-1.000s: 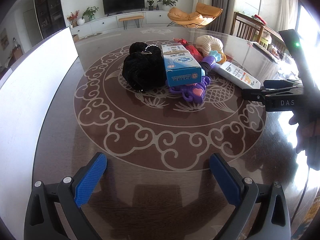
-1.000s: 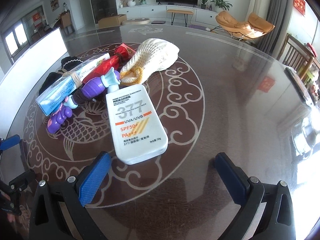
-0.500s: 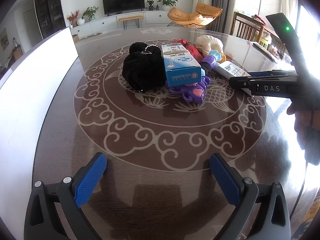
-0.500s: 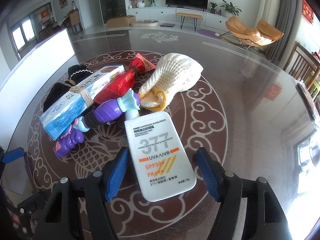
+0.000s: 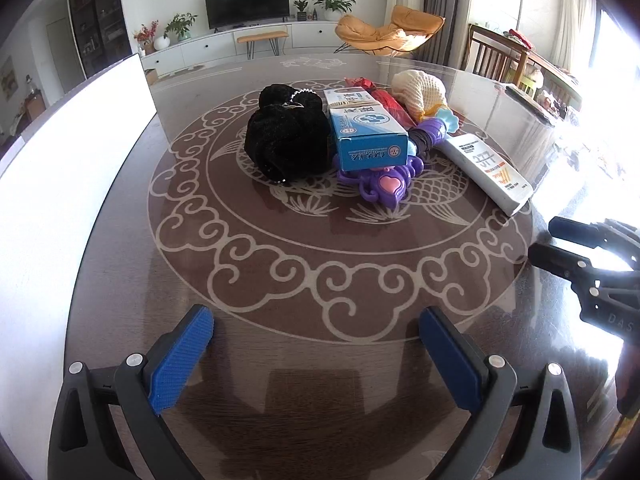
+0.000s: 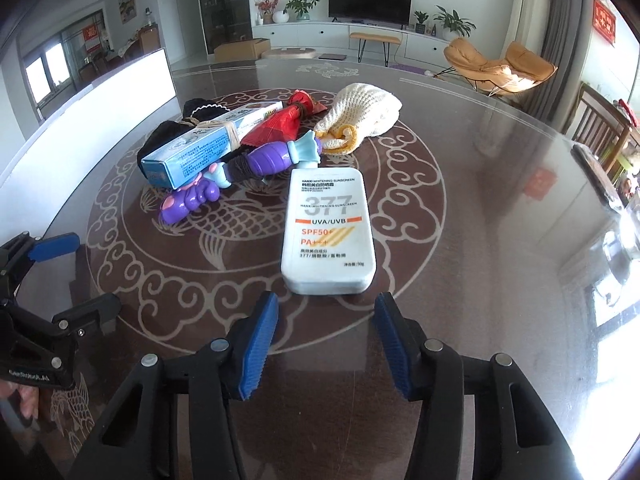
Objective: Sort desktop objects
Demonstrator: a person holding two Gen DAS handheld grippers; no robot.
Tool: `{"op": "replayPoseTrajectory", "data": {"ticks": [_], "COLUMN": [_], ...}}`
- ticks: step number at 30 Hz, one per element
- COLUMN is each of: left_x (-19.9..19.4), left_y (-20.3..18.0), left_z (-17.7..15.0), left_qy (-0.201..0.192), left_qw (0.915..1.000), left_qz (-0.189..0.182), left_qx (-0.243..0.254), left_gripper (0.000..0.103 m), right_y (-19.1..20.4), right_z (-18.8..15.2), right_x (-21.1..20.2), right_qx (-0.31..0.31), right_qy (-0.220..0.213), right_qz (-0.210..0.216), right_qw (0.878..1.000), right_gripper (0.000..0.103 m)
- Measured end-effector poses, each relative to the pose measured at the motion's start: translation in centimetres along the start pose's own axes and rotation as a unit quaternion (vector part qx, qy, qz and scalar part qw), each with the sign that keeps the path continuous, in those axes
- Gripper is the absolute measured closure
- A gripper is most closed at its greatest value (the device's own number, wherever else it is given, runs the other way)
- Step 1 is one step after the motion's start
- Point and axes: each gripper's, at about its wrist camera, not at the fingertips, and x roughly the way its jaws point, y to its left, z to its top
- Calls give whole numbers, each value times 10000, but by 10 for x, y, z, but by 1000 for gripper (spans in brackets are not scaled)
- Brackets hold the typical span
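the objects for sorting lie bunched at the middle of the round table [image 5: 120, 264], over the fish pattern, none yet separated. judged, sorting has barely begun.

nearest the right gripper [image 6: 326, 344] is the sunscreen [image 6: 326, 232], flat, label up, cap end toward the pile, base end toward the gripper. its base sits just beyond the blue pads [image 6: 256, 348], not between them. the jaws are closing, with nothing between them; the gap now looks close to the tube's width. judged, this lines the gripper up to take the tube by its base, the one end clear of clutter.

the purple toy [image 6: 240, 172] lies beside the cap, under the blue box [image 6: 192, 152]. the box leans on the black cloth [image 5: 286, 140]. a red wrapper [image 6: 280, 126] and a cream knit pouch [image 6: 360, 116] lie behind, touching or overlapping. judged, the stacking makes these poor first picks: lifting one may drag another.

the left gripper [image 5: 316, 354] hangs low over bare table, well apart from the pile, jaws wide and empty. judged, it is parked clear of the right hand's work.

a white panel [image 5: 60, 184] stands along the left edge; purpose cannot be told.

risk, judged: pads pinching short of the tube may push it into the toy.
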Motion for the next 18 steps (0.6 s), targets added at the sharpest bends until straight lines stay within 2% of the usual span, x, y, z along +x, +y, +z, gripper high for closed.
{"op": "replayPoseTrajectory", "data": {"ticks": [5, 7, 8, 9, 18], "left_x": [0, 0, 0, 0, 0], "left_y": [0, 0, 0, 0, 0], "left_z": [0, 0, 0, 0, 0], "left_qy": [0, 0, 0, 0, -1], "left_qw": [10000, 10000, 10000, 10000, 10000], "left_qz": [-1, 0, 0, 0, -1], "left_qx": [-1, 0, 0, 1, 0], "left_gripper": [0, 0, 0, 0, 0], "right_y": [-2, -7, -9, -10, -9], "right_z": [-40, -45, -47, -49, -50], "right_x": [-30, -34, -34, -34, -27], "right_qx": [-36, 44, 77, 119, 185], "right_qy": [-101, -83, -46, -19, -11], "right_qz": [-44, -35, -66, -100, -123], "right_qw": [9999, 10000, 9999, 9999, 9998], "right_gripper": [51, 41, 29, 21, 3]}}
